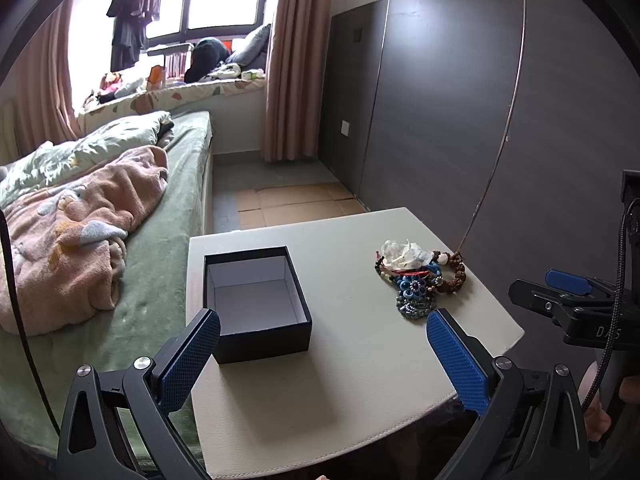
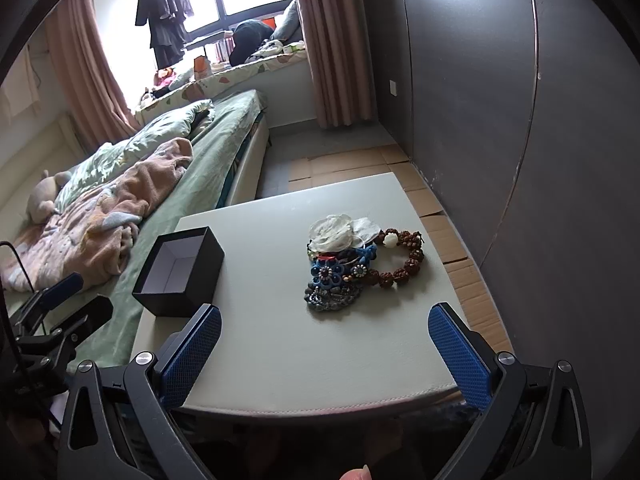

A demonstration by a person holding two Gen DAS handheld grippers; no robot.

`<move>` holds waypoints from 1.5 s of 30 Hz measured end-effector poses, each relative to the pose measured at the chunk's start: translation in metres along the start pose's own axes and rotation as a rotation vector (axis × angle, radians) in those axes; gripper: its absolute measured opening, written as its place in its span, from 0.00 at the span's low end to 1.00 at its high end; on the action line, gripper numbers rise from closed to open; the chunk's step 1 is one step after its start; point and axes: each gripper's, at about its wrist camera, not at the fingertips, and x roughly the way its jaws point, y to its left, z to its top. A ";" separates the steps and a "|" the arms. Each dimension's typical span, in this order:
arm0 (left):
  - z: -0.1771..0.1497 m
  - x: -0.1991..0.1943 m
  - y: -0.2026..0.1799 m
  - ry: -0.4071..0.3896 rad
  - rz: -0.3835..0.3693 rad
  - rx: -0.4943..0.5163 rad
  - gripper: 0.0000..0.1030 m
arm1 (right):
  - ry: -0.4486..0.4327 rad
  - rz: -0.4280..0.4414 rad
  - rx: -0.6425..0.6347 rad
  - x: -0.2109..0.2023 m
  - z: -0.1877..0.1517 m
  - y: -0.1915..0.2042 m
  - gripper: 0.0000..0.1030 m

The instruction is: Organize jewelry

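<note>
An open black box [image 1: 256, 300] with a white, empty inside stands on the left of a small pale table [image 1: 352, 360]; it also shows in the right wrist view [image 2: 180, 272]. A pile of jewelry [image 1: 420, 276] lies at the table's right: a white fabric flower [image 2: 336, 232], blue flower pieces [image 2: 328, 276], a brown bead bracelet [image 2: 404, 260]. My left gripper [image 1: 324, 344] is open and empty, over the table's front, near the box. My right gripper [image 2: 324, 344] is open and empty, short of the pile; it also shows at the left wrist view's right edge [image 1: 560, 296].
A bed [image 1: 160, 240] with a pink blanket [image 1: 68, 232] touches the table's left side. A dark grey wardrobe wall [image 1: 480, 120] stands close on the right. Cardboard sheets [image 1: 292, 204] lie on the floor beyond the table.
</note>
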 end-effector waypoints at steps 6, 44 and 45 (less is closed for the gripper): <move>0.000 0.001 0.001 0.000 0.001 -0.005 1.00 | -0.002 0.001 0.005 0.000 0.000 -0.002 1.00; 0.009 0.029 -0.002 0.016 -0.078 -0.101 0.97 | -0.075 -0.015 0.338 0.018 0.004 -0.066 1.00; 0.012 0.032 -0.004 0.010 -0.079 -0.099 0.97 | -0.077 -0.012 0.363 0.020 0.005 -0.070 1.00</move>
